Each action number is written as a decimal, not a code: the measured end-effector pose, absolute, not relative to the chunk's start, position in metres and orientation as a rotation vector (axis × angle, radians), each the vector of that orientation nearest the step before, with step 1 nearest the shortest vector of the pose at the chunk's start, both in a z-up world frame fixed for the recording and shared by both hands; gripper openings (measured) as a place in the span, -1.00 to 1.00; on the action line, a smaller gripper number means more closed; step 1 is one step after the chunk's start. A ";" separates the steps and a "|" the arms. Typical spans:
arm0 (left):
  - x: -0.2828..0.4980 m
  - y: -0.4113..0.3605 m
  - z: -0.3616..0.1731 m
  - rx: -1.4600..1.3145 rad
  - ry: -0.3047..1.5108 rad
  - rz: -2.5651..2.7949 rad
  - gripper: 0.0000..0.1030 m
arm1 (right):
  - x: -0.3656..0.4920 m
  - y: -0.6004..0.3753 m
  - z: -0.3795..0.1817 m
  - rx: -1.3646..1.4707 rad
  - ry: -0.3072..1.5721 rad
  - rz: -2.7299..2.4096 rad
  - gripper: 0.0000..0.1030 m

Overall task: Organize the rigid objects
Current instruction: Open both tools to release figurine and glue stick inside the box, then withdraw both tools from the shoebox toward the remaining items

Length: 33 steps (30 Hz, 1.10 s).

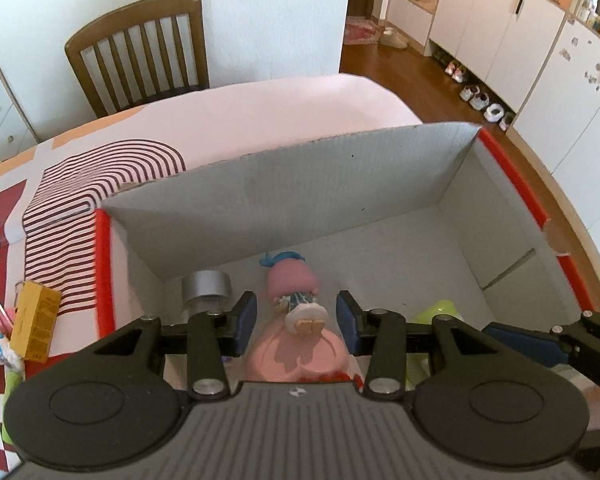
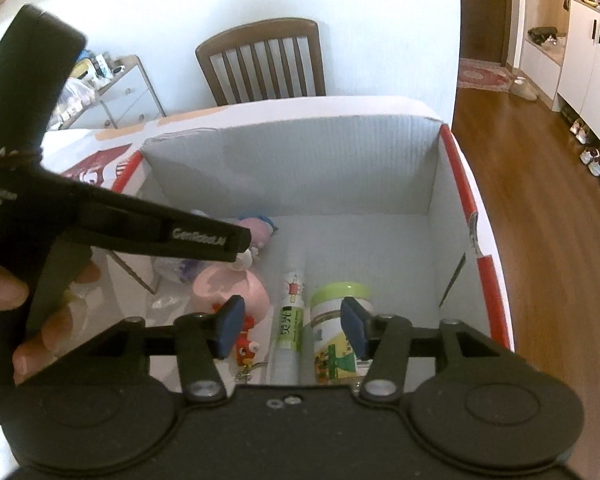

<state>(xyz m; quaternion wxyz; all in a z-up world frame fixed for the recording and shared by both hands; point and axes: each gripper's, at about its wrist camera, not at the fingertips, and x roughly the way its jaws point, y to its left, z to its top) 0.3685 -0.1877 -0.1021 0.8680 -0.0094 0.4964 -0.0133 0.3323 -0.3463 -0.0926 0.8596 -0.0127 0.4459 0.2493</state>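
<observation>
Patterned tablecloth (image 1: 112, 168), wooden chair (image 1: 140, 52), wood floor (image 2: 540, 220)

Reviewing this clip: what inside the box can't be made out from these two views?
- Left wrist view: lime-green plastic item, hidden behind the claw linkage.
- Right wrist view: pink-and-blue doll figurine, mostly covered by the other black claw.
- Right wrist view: red toy keychain, hidden behind a blue pad.

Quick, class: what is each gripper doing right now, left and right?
Left gripper: jaws open, holding nothing, above the pink doll in the box.
Right gripper: jaws open, holding nothing, over the green-lidded jar.
</observation>
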 end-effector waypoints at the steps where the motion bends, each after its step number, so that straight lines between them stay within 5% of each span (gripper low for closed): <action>1: 0.364 -0.186 -0.098 -0.024 1.030 -0.028 -0.17 | 0.330 -0.347 -0.090 -0.026 0.928 0.526 0.03; 22: 0.240 -0.128 -0.025 -0.078 0.806 -0.110 -0.16 | 0.243 -0.340 -0.035 0.017 0.789 0.528 0.57; 25: 0.224 -0.113 -0.016 -0.072 0.771 -0.103 0.20 | 0.226 -0.328 -0.030 0.021 0.779 0.526 0.60; 33: 0.188 -0.064 -0.005 -0.066 0.744 -0.107 0.21 | 0.188 -0.291 -0.020 0.069 0.766 0.512 0.69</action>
